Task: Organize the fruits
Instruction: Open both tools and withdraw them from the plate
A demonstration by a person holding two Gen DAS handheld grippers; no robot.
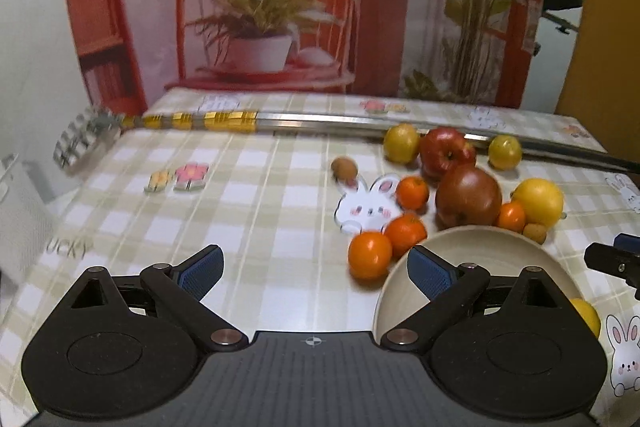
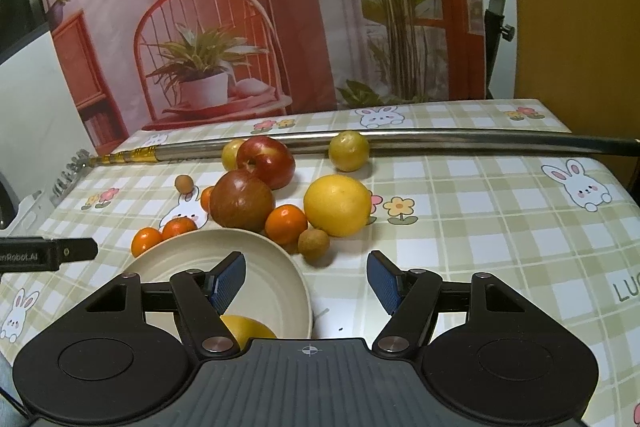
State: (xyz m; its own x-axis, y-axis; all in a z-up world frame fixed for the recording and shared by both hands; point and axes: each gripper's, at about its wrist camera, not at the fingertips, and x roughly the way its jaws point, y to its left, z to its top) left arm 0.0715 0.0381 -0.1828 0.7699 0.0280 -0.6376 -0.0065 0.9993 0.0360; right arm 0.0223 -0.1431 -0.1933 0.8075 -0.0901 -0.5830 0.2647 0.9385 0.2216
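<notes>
A cream bowl (image 2: pixel 280 291) (image 1: pixel 480 247) sits near the table front and holds one yellow fruit (image 2: pixel 248 331). Behind it lie fruits on the checked cloth: a big yellow fruit (image 2: pixel 337 205), a dark red apple (image 2: pixel 242 200), a red apple (image 2: pixel 266 161), several small oranges (image 2: pixel 286 223), a brown longan (image 2: pixel 313 244) and two yellow-green fruits (image 2: pixel 349 150). My right gripper (image 2: pixel 306 283) is open and empty, its left finger over the bowl. My left gripper (image 1: pixel 316 275) is open and empty, left of the bowl, near an orange (image 1: pixel 370 254).
A long metal sword (image 2: pixel 440 139) with a gold-banded handle (image 1: pixel 216 121) lies across the back of the table. A printed backdrop stands behind it. A white device (image 1: pixel 20 211) sits at the left edge.
</notes>
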